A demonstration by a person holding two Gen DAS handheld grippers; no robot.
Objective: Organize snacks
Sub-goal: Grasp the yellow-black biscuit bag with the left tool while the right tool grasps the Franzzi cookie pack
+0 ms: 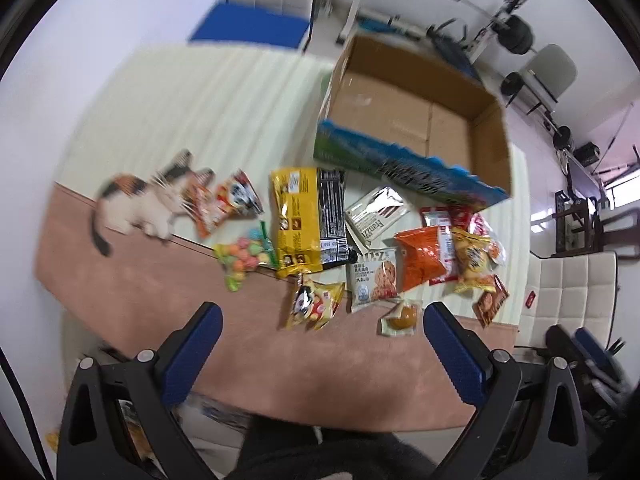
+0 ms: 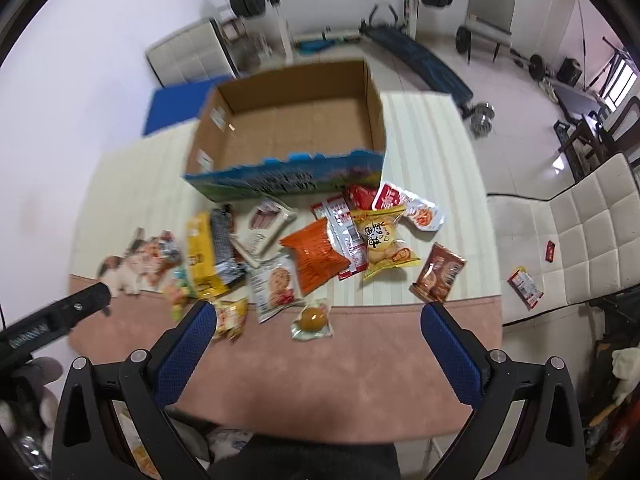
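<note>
On the table, a cardboard box is seen at the far side, open-topped and holding nothing visible. Just before it, snack packets are scattered — a yellow bag, an orange pouch, a small round cake. Both the left gripper and the right gripper are held wide apart, gripping nothing.

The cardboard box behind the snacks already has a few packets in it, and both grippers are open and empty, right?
Not quite: the cardboard box is empty, its bare floor showing in the right wrist view. The snacks lie on the table in front of it. Both the left gripper and right gripper are open and empty.
</note>
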